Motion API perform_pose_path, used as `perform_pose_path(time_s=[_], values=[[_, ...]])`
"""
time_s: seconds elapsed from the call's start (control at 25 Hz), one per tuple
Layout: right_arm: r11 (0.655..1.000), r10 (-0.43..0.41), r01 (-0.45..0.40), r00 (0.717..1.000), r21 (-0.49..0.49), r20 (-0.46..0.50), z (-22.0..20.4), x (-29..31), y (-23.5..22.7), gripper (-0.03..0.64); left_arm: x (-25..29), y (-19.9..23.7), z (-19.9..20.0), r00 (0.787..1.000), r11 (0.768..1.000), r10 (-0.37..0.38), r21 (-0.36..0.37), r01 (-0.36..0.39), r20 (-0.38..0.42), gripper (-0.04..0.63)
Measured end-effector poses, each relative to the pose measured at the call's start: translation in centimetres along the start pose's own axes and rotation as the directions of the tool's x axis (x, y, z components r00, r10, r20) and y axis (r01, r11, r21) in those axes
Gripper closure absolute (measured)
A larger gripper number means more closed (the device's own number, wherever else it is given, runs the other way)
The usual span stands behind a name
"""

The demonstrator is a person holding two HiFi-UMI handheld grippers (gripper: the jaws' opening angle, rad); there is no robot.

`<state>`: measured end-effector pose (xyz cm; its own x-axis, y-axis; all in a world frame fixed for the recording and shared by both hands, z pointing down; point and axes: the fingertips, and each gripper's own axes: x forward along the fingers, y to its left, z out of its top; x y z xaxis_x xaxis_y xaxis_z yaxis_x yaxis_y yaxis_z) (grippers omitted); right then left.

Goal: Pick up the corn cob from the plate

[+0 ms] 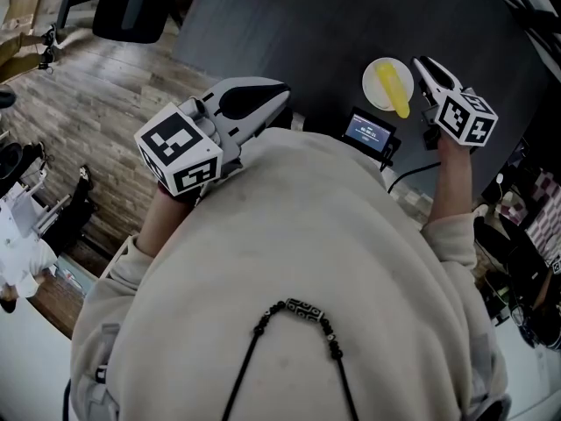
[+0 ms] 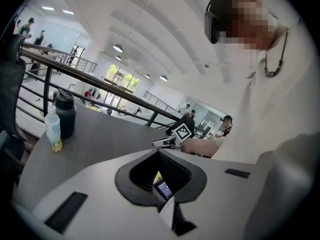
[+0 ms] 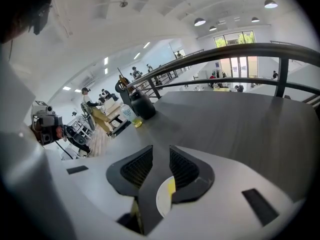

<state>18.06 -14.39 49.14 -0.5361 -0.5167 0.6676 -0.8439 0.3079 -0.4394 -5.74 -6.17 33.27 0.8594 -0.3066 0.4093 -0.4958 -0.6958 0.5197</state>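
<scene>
Right gripper (image 3: 161, 153) first: on its own camera I read the jaws as partly apart, a narrow wedge of gap between the ribbed pads, and nothing pinched in it. Through that gap, lower down, I see the white plate (image 3: 161, 200) with a strip of the yellow corn cob (image 3: 171, 186) on it. Neither pad presses on the cob. From the head view, the right gripper (image 1: 421, 64) hangs at the plate's right edge, tips just beside the rim. I cannot tell whether they touch it.

On that view the corn cob (image 1: 392, 89) lies across the plate (image 1: 372, 82) on the dark table (image 1: 289, 33), slanting from upper left to lower right, its lower end reaching over the rim.

Left gripper (image 2: 159, 152): its tips meet at a point and hold nothing; the hollow behind them only shows a small lit screen beyond. From the head view the left gripper (image 1: 279, 95) is held close to my body, well apart from the plate, with that screen device (image 1: 368, 132) between the two grippers.
</scene>
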Motion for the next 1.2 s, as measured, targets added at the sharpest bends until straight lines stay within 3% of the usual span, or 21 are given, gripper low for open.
perform_pose_path(time_s=[0.72,1.2], values=[[0.996,-0.029,0.009,0.977,-0.091,-0.212,-7.7,4.2,-2.6,0.454,-0.2,0.4,-1.3,0.999,0.998,0.039,-0.042,-0.040,-0.014,0.595],[1.000,-0.019,0.017,0.963,-0.010,-0.267,-10.7,5.2,-4.0,0.408,0.4,0.3,-1.5,0.999,0.999,0.029,-0.039,-0.029,-0.014,0.595]])
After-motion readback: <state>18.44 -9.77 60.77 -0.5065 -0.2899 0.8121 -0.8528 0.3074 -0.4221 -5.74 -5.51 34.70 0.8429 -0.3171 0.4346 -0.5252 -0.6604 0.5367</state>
